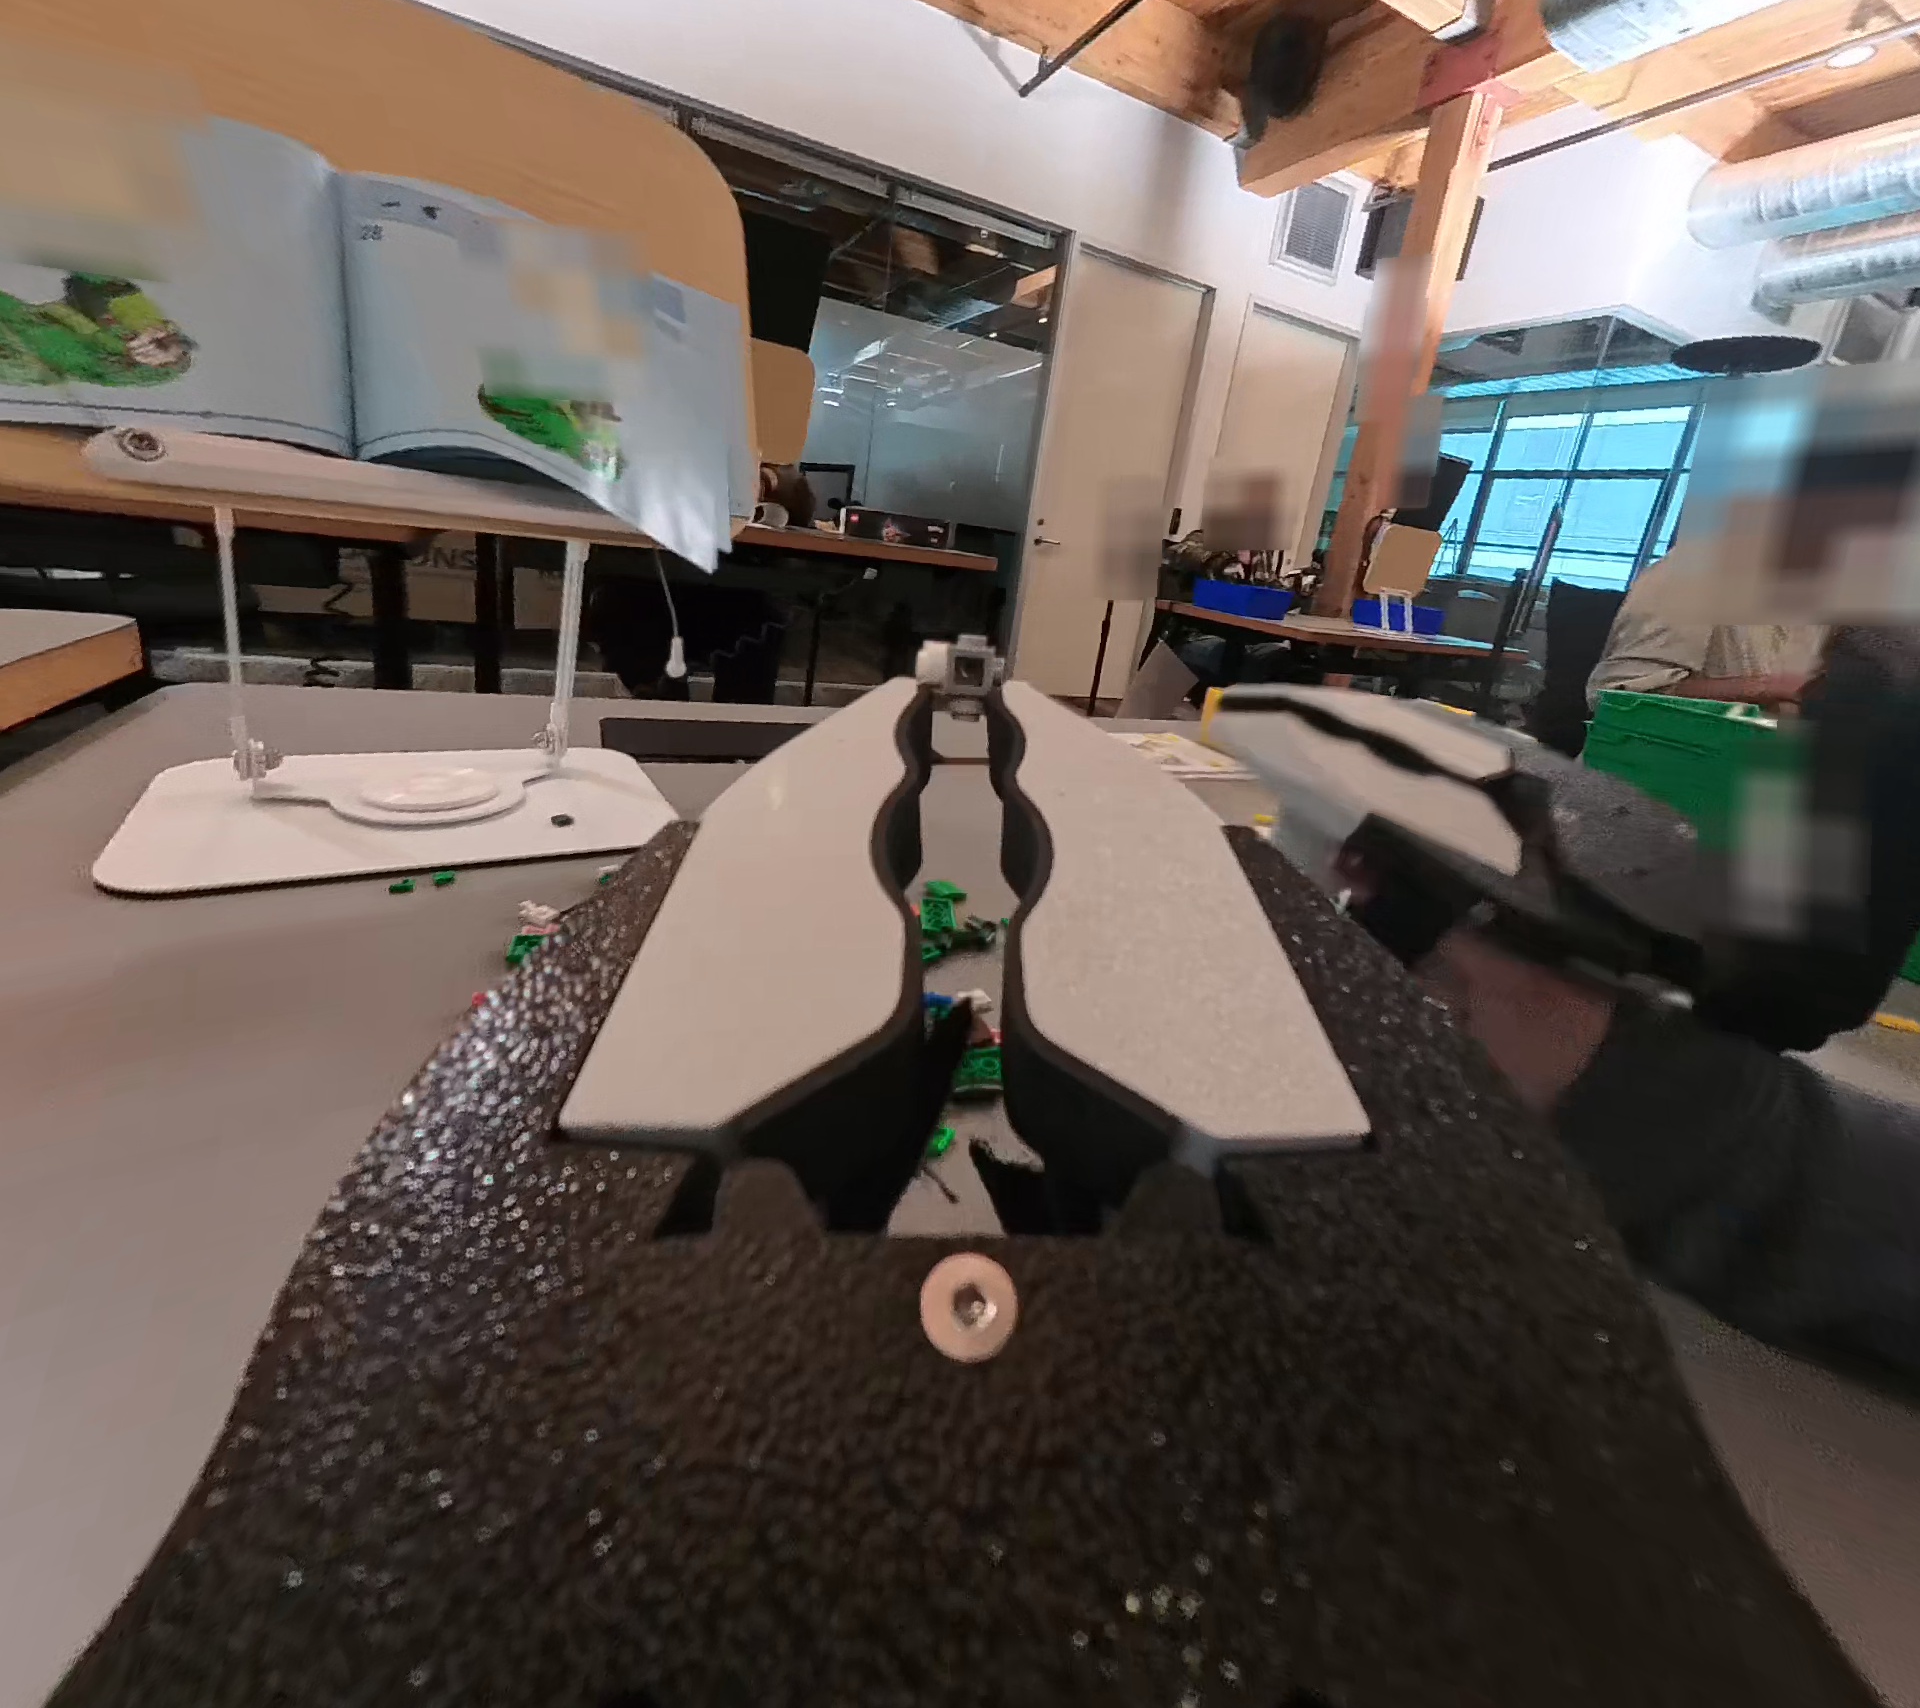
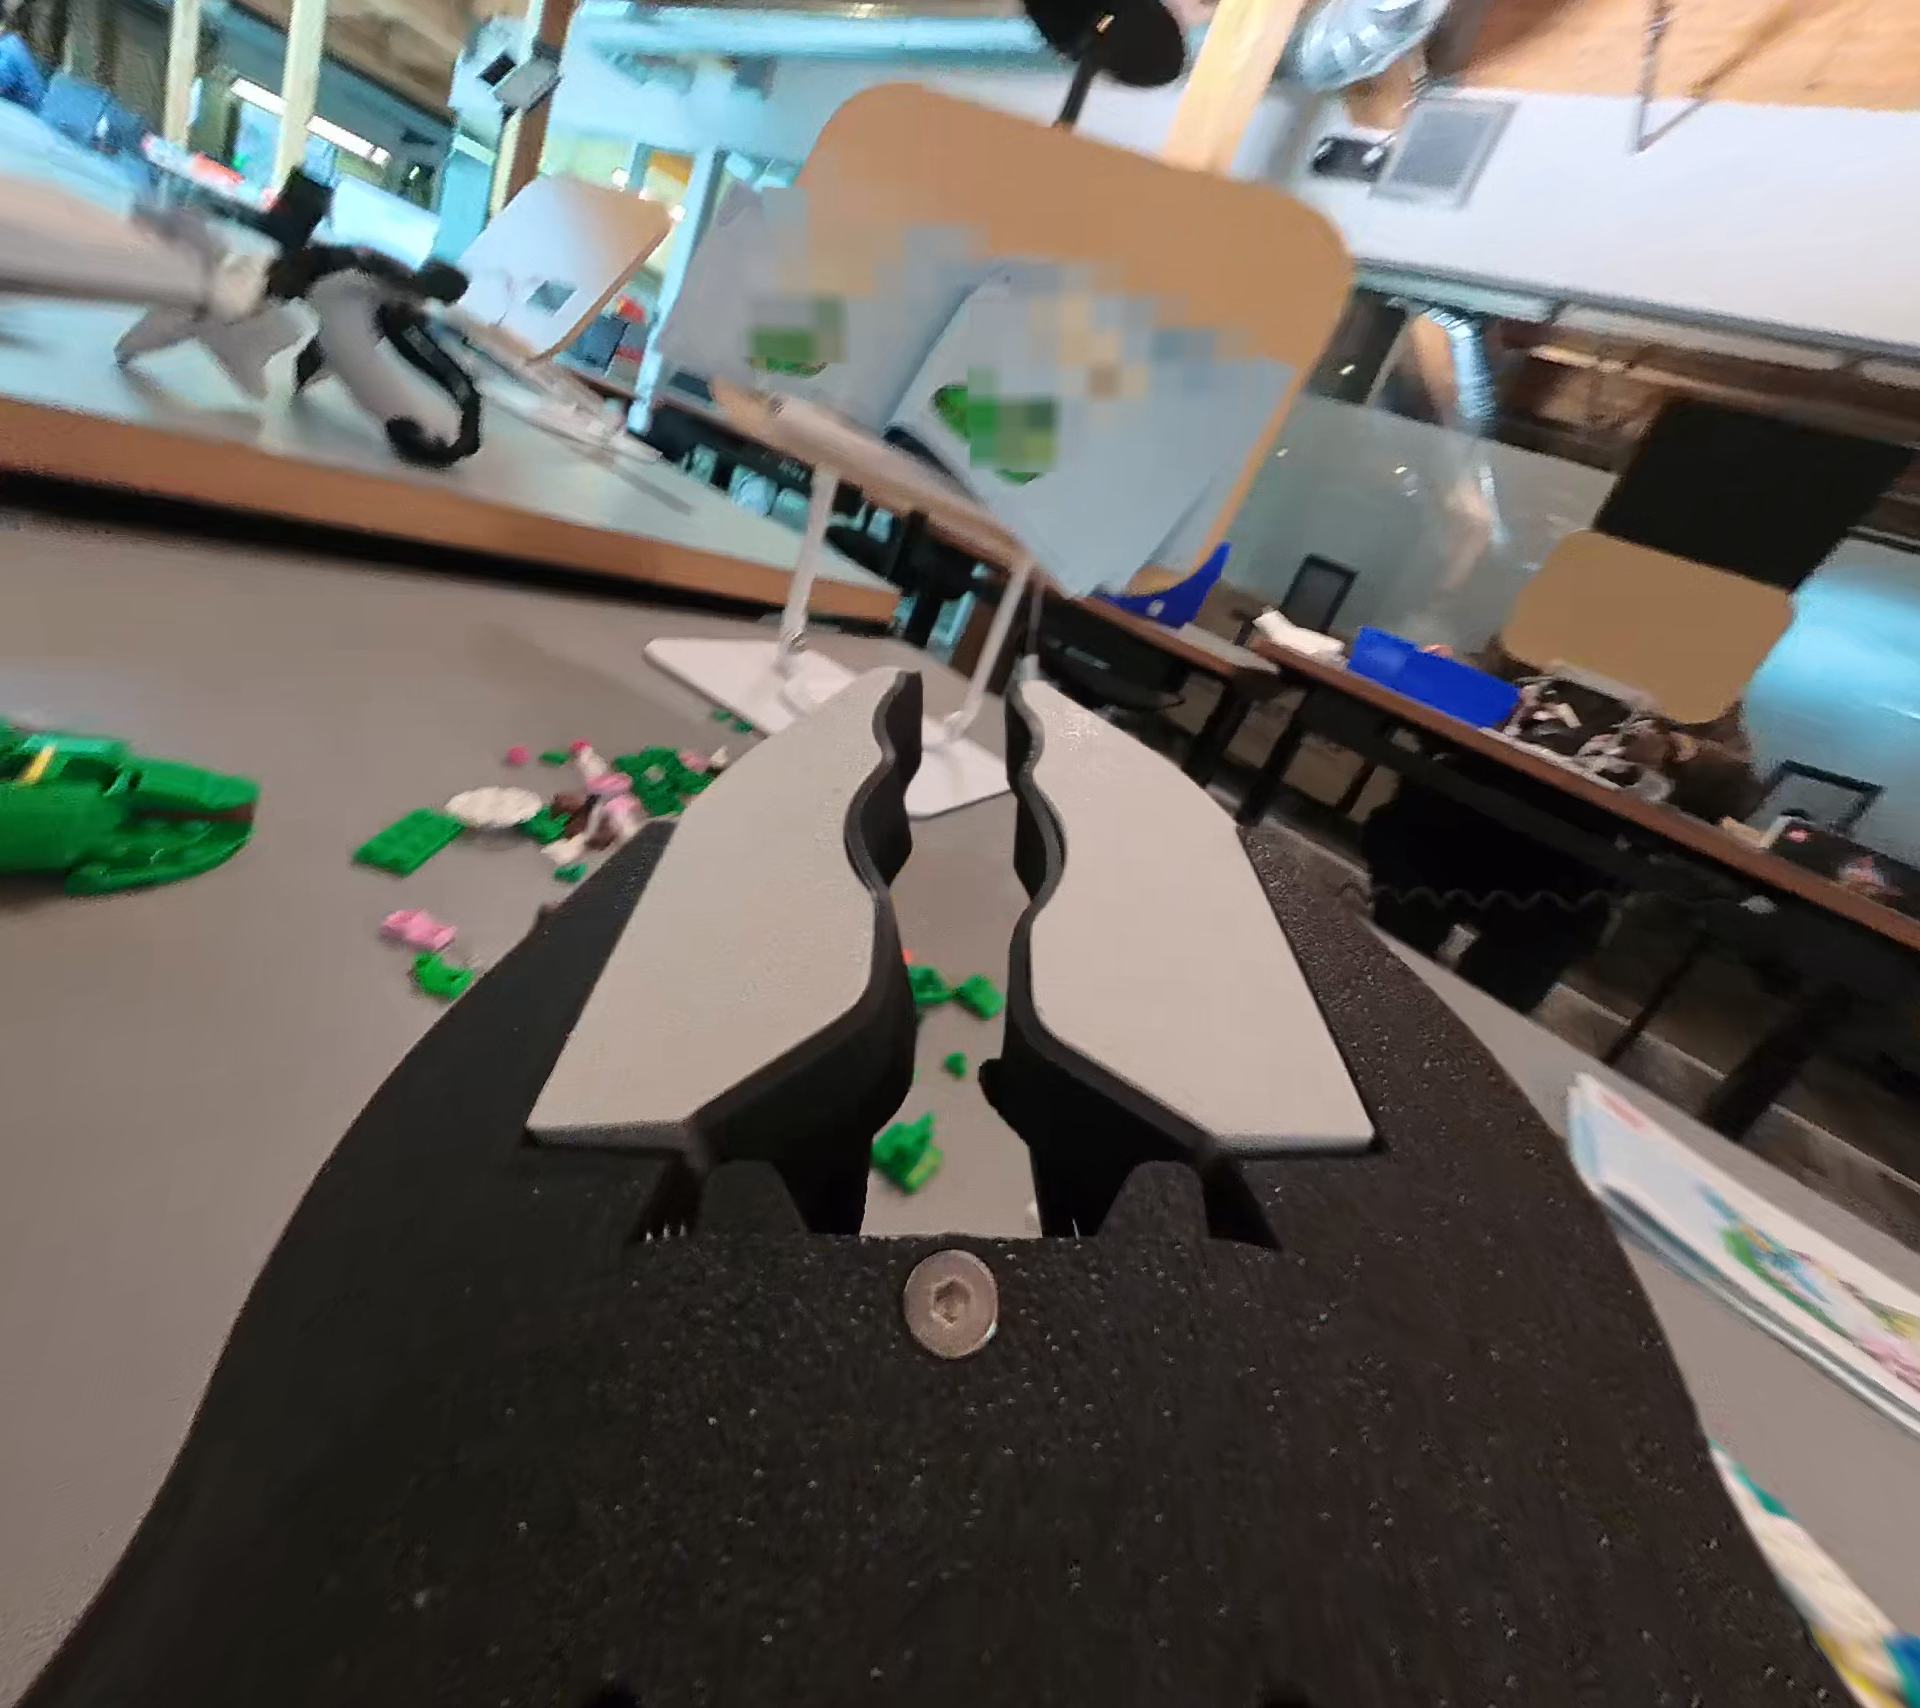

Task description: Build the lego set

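In the left wrist view my left gripper is shut on a small grey Lego piece at its fingertips, held above the grey table. Loose green pieces lie on the table below its fingers. My right gripper shows to its right, blurred, close by. In the right wrist view my right gripper is empty, its jaws slightly apart. A green Lego build sits at the left. Loose green, pink and white pieces lie between it and the fingers.
An open instruction booklet rests on a white stand at the back left; the same stand shows in the right wrist view. More booklets lie at the right table edge. A green bin and a seated person are to the right. There is about 15 cm between the tips of the two grippers.
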Demonstrator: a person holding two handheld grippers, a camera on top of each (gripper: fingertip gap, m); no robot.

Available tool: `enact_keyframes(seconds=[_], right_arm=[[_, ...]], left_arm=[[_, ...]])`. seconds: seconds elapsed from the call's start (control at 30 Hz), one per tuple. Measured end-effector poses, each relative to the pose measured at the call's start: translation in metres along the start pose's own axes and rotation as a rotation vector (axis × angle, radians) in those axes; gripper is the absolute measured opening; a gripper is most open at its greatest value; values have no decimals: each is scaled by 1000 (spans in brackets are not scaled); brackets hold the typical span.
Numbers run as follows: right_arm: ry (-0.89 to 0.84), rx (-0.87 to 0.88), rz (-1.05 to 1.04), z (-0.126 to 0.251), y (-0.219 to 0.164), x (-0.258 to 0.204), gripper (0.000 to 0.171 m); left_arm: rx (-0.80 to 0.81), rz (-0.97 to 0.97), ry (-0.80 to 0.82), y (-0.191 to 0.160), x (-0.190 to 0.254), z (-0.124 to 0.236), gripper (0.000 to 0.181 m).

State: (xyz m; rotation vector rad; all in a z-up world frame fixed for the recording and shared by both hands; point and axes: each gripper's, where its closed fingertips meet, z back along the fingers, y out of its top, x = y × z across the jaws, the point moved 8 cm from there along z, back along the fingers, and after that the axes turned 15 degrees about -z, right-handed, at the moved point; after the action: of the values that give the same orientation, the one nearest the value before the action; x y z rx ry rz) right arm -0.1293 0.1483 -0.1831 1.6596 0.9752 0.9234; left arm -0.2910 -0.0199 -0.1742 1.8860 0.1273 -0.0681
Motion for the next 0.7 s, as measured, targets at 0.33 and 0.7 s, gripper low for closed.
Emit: enact_keyframes(seconds=[0.33, 0.7], right_arm=[[102, -285, 1, 37, 47, 107, 12], [399, -812, 76, 21, -14, 134, 12]], left_arm=[[-34, 86, -128, -9, 17, -15, 10], [-103, 135, -140, -21, 38, -22, 10]])
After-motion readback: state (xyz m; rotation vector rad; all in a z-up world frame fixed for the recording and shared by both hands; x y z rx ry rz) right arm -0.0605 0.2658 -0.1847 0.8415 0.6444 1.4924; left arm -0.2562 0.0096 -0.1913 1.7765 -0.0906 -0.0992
